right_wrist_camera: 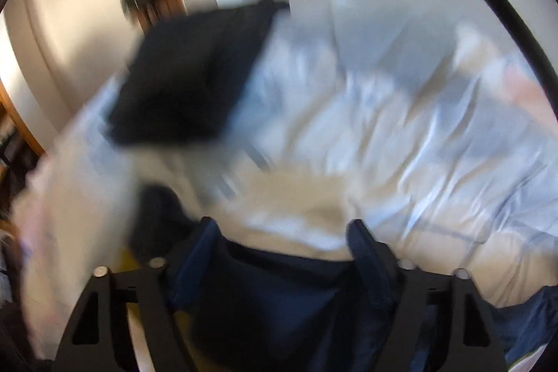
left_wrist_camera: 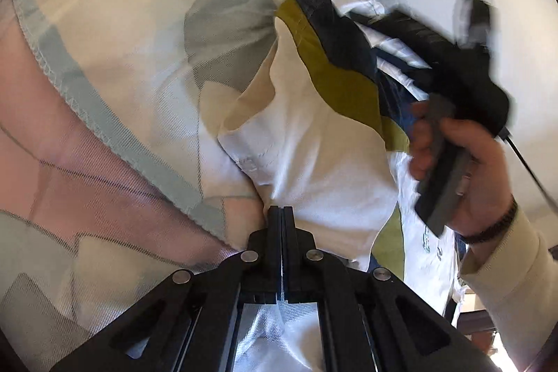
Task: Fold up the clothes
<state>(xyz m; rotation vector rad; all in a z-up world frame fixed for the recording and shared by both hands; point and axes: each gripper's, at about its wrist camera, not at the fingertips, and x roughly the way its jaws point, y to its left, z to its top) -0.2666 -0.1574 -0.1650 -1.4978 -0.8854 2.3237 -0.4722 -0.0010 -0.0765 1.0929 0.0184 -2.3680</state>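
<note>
The left gripper (left_wrist_camera: 281, 215) has its fingers (left_wrist_camera: 275, 232) pressed fully together, and a fold of the white garment (left_wrist_camera: 314, 169) is pinched between them; the cloth rises straight from the tips and spreads upward and to the right in the left wrist view, where it shows a yellow-green band and a dark navy part (left_wrist_camera: 334, 33). This garment lies on a bed with a pale patterned cover (left_wrist_camera: 87, 23), so the grip point is at its near end and its length seems to run away from the left fingers, toward the right gripper (left_wrist_camera: 450, 58). That tool, held in the person's right hand (left_wrist_camera: 464, 162), is blurred and stands above the far, navy side of the garment. In the right wrist view its fingers (right_wrist_camera: 366, 250) stand wide apart; navy cloth (right_wrist_camera: 272, 295) is seen low between them, but I cannot tell if the pads touch it, so I judge it is not gripped. A dark folded piece (right_wrist_camera: 195, 75) lies farther on the bed cover (right_wrist_camera: 418, 128). For the next fold, I think the right hand is the nearer one to the free navy end, while the left hand anchors the white end.
</note>
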